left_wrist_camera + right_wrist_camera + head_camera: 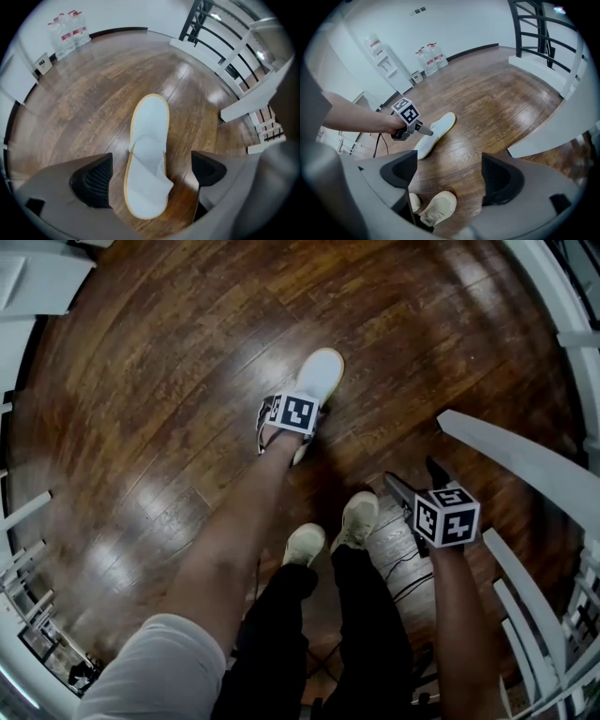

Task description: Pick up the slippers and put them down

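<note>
One white slipper with a tan edge (321, 371) lies flat on the wooden floor. My left gripper (286, 427) points straight down over its heel end. In the left gripper view the slipper (147, 159) runs lengthwise between the two dark pads (93, 180), which stand wide apart and clear of it, so the left gripper (151, 174) is open. My right gripper (417, 479) hangs lower right, beside the person's feet. Its jaws (450, 176) are open with only bare floor between them. From there the slipper (436, 131) and the left gripper (410, 124) show to the left.
The person's two pale shoes (359, 517) stand just in front of the right gripper. A white railing (525, 460) runs along the right. Cables (403, 568) lie on the floor near the feet. Water bottles (68, 35) stand at the far wall.
</note>
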The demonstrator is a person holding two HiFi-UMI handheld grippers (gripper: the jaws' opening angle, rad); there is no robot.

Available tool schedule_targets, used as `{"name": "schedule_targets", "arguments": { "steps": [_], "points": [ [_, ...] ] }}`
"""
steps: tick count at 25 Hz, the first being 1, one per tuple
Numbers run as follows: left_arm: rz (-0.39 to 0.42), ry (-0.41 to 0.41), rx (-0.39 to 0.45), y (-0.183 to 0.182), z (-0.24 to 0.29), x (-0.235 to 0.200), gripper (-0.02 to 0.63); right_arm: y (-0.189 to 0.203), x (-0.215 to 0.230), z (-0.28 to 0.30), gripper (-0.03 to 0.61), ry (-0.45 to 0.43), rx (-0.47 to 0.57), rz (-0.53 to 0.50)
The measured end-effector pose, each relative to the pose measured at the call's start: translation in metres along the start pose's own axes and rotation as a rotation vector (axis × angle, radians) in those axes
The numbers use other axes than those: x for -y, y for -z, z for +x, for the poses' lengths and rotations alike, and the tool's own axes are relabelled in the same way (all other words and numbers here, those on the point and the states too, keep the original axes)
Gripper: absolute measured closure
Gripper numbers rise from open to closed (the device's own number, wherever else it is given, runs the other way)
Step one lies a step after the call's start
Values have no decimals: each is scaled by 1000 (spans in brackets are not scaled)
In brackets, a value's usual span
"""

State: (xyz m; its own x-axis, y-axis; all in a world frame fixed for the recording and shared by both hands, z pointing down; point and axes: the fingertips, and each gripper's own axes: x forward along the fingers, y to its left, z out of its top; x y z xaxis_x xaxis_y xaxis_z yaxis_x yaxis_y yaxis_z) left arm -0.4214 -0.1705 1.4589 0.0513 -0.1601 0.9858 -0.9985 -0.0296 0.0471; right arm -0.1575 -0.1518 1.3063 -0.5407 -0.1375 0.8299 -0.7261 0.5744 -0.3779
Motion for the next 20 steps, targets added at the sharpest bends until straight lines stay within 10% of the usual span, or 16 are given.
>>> {"name": "schedule_targets", "arguments": {
  "steps": [7,20],
  "points": [
    [27,85,-92,-40,-236,8,92,-117,-69,-171,158,12,-95,38],
    [312,302,240,-50,-774,109,92,-192,-277,-633,150,199,176,29]
  ]
}}
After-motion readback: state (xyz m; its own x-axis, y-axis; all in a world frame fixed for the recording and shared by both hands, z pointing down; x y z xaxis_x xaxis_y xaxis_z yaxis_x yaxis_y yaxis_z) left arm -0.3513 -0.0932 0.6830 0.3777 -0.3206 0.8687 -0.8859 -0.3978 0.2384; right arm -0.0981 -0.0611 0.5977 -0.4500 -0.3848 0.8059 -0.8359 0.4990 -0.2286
